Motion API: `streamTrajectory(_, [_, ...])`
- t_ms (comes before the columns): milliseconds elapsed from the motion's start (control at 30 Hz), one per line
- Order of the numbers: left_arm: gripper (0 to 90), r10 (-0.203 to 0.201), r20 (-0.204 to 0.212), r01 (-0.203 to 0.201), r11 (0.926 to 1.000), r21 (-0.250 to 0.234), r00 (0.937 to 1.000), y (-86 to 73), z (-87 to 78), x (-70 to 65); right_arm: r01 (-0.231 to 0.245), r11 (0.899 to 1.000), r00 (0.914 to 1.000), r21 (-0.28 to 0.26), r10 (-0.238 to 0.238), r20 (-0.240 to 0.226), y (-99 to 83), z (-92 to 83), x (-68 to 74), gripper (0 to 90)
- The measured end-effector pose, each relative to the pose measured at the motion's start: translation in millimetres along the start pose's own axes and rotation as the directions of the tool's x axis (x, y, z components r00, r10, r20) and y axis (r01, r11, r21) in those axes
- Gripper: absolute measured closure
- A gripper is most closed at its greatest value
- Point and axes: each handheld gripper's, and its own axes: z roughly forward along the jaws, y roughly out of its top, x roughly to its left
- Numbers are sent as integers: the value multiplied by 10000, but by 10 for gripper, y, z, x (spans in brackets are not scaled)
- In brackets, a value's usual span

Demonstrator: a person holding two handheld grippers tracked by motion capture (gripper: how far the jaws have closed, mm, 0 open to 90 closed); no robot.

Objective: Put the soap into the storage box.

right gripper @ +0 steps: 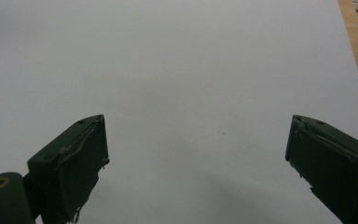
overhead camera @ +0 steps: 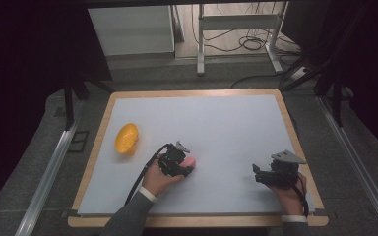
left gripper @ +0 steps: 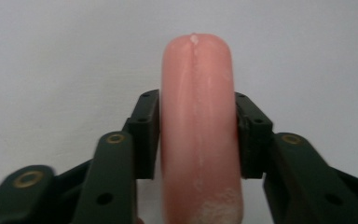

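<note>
I had my left gripper [left gripper: 198, 140] clamped on the sausage [left gripper: 198, 135] at mid-table, pads squeezing its middle for balance; my right gripper [right gripper: 196, 154] waited open, ready nearby.

White tabletop [overhead camera: 226, 123] with a pale wood rim, standing on grey carpeted floor [overhead camera: 39, 162]. Beyond it a metal desk frame [overhead camera: 236, 34], loose cables [overhead camera: 251, 44] on the floor, a white cabinet [overhead camera: 133, 29]. Dim surroundings, dark at both sides.

Both grippers, the left gripper [overhead camera: 189, 168] and the right gripper [overhead camera: 257, 173], are black with brass-ringed screw holes, trailing black cables; grey sleeves show white cuffs.
</note>
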Motion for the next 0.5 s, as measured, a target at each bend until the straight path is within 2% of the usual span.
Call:
streamTrajectory(233, [600, 39, 57, -38, 9999, -106, 10000, -12, -18, 15, 20, 10000, 10000, -73, -19, 17, 11, -15, 3, 54])
streamTrajectory(500, [600, -157, 168, 167, 9980, -613, 9997, -36, -182, 107, -12, 10000, 10000, -87, 13, 66, 10, -22, 0, 54])
